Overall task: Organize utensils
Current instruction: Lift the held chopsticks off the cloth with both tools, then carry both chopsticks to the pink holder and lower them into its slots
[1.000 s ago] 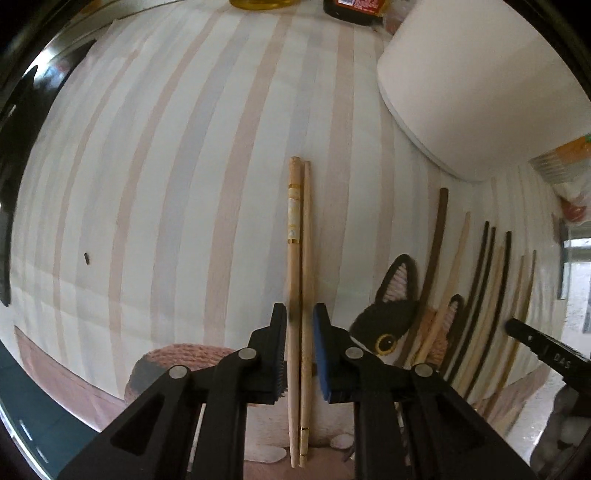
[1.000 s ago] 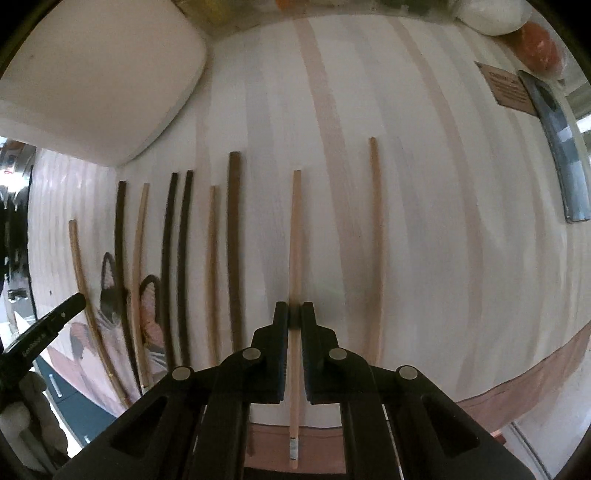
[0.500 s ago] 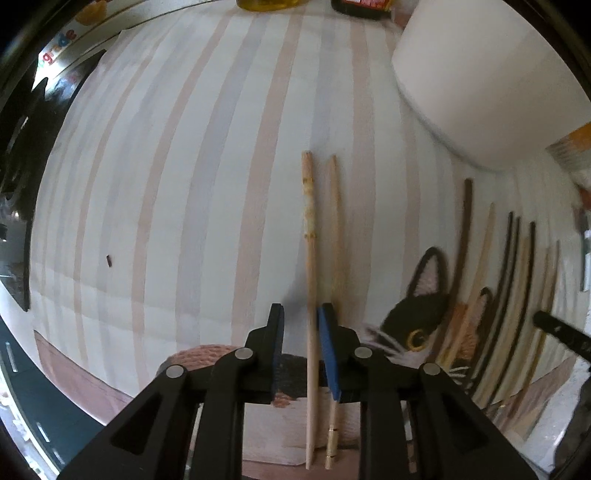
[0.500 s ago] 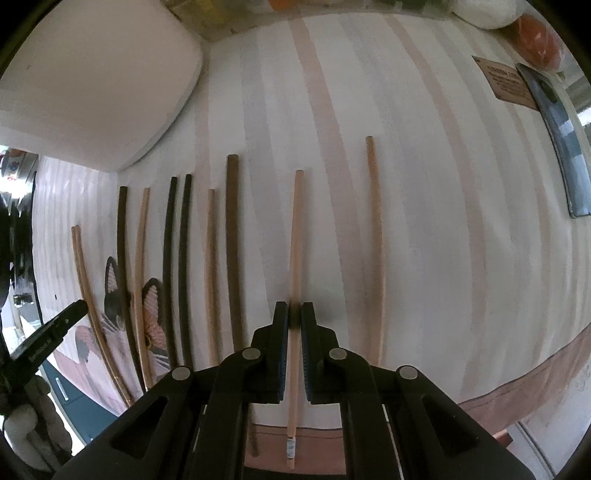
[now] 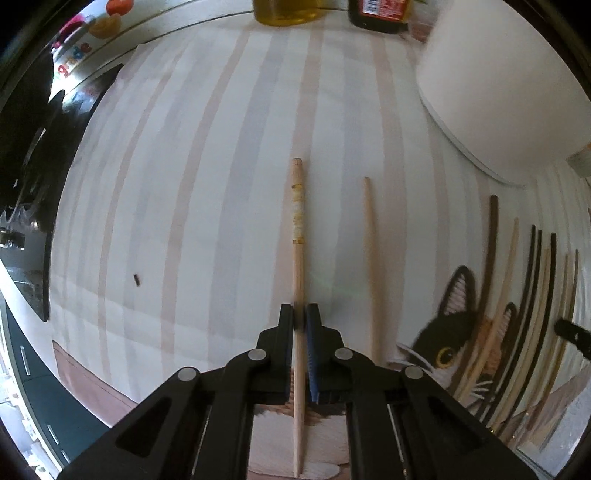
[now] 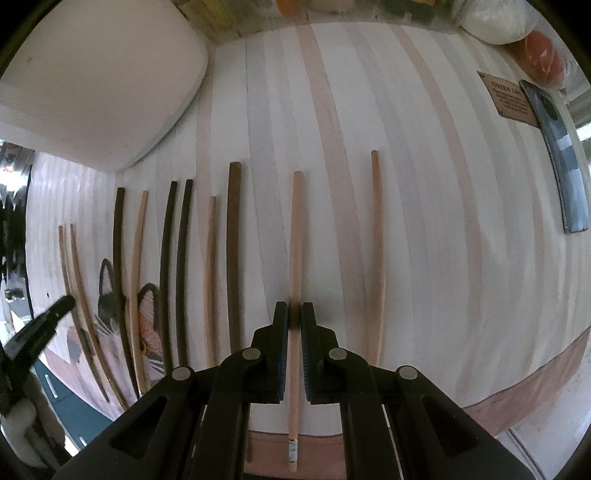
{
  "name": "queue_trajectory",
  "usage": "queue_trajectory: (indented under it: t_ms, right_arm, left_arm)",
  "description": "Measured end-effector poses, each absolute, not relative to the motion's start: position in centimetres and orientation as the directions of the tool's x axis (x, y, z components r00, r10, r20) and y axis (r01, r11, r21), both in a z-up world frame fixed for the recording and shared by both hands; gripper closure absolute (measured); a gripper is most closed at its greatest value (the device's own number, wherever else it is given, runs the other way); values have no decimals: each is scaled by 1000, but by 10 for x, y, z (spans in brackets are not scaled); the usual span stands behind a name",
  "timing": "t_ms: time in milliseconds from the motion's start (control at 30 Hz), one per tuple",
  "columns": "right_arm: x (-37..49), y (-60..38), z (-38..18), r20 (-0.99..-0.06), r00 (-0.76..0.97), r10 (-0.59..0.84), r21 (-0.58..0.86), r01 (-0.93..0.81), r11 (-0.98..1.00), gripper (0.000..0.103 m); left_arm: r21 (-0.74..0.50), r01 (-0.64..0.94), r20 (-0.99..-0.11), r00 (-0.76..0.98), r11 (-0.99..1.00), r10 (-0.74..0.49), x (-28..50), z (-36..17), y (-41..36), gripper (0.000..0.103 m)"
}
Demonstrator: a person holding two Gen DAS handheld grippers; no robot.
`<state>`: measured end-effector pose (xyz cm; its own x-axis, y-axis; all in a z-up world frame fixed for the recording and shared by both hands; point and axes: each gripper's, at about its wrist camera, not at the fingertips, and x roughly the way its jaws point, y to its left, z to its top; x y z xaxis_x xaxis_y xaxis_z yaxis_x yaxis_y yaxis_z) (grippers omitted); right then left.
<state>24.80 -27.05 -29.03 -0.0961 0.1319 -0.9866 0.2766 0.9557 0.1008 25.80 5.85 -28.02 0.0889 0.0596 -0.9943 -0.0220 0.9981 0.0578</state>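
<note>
My left gripper (image 5: 300, 317) is shut on a light wooden chopstick with a yellow-white patterned band (image 5: 297, 236), held above the striped cloth. A plain wooden chopstick (image 5: 371, 266) lies on the cloth just to its right. My right gripper (image 6: 294, 317) is shut on a plain light wooden chopstick (image 6: 295, 236). Another light chopstick (image 6: 376, 243) lies to its right. Several dark and light chopsticks (image 6: 233, 251) lie in a row to its left; they also show at the right of the left wrist view (image 5: 491, 258).
A white square plate (image 6: 92, 85) stands at the back, also in the left wrist view (image 5: 498, 85). The striped cloth (image 5: 184, 184) has a cat print (image 5: 443, 347). Bottles (image 5: 288, 11) stand at the far edge. A dark rectangular object (image 6: 565, 162) lies at the right.
My left gripper closed on the patterned chopstick and carried it left, away from the plain one it lay beside. My right gripper kept hold of its chopstick and hardly moved.
</note>
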Motion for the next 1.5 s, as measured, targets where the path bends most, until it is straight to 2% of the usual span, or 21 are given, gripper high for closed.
queue_trajectory:
  t_ms: [167, 300, 467, 567, 600, 867, 1167, 1500]
  right_arm:
    - [245, -267, -292, -983, -142, 121, 84, 241, 967, 96]
    - [244, -262, -293, -979, -172, 107, 67, 225, 972, 82]
    - [245, -254, -292, -981, -184, 60, 22, 200, 979, 81]
    - [253, -245, -293, -984, -177, 19, -17, 196, 980, 87]
    - [256, -241, -294, -986, -169, 2, -31, 196, 980, 95]
    - [244, -245, -279, -996, -53, 72, 55, 279, 959, 96]
    - [227, -250, -236, -991, 104, 90, 117, 302, 946, 96]
    - [230, -263, -185, -963, 254, 92, 165, 285, 944, 96]
  left_arm:
    - [39, -30, -995, 90, 999, 41, 261, -280, 63, 98]
    - [14, -14, -996, 90, 1000, 15, 260, -279, 70, 98]
    - [42, -1, -995, 91, 999, 42, 261, -276, 61, 98]
    - [49, 0, -994, 99, 999, 49, 259, -274, 46, 99]
    - [50, 7, -994, 100, 999, 49, 257, -274, 41, 99]
    - [45, 30, -987, 153, 999, 40, 245, -245, 17, 99]
    - [14, 34, -966, 258, 999, 5, 241, -187, -4, 99]
    - [-26, 56, -926, 375, 998, -45, 245, -141, 8, 99]
